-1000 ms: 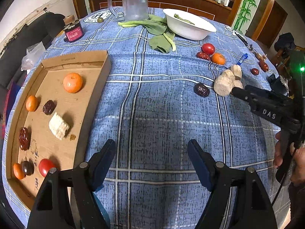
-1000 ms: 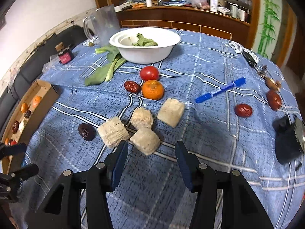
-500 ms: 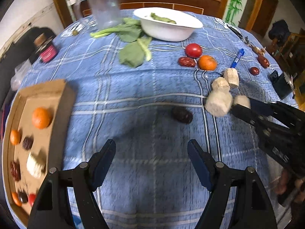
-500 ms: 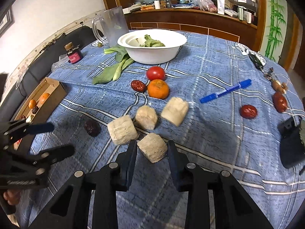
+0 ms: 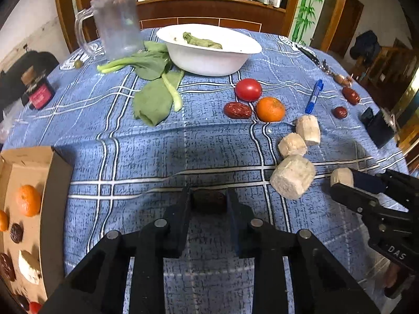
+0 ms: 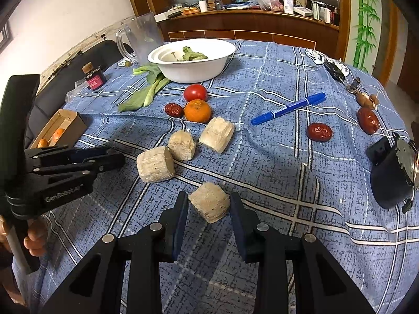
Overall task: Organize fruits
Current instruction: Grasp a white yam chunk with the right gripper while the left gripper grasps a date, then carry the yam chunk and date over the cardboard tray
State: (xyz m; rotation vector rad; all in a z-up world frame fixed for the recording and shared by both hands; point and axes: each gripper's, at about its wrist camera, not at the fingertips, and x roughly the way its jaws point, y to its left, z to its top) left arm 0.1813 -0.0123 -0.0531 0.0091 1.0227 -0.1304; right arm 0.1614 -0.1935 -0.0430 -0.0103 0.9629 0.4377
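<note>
Left wrist view: low over the blue checked tablecloth (image 5: 146, 157), facing forward along its fingers toward the white bowl (image 5: 209, 60), cardboard tray (image 5: 39, 172) at left edge. Right wrist view: equally near, from farther right, angled toward the same bowl (image 6: 193, 65). Shared: bowl, tomato (image 5: 248, 89) (image 6: 195, 93), orange (image 5: 270, 109) (image 6: 197, 111), pale blocks, blue pen (image 5: 314, 96) (image 6: 288, 108), each other's gripper.

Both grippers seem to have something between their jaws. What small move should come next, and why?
Probably lift both straight up: the left gripper brackets the dark date, the right gripper the pale chunk, both on the tablecloth, with the cardboard tray waiting left.
</note>
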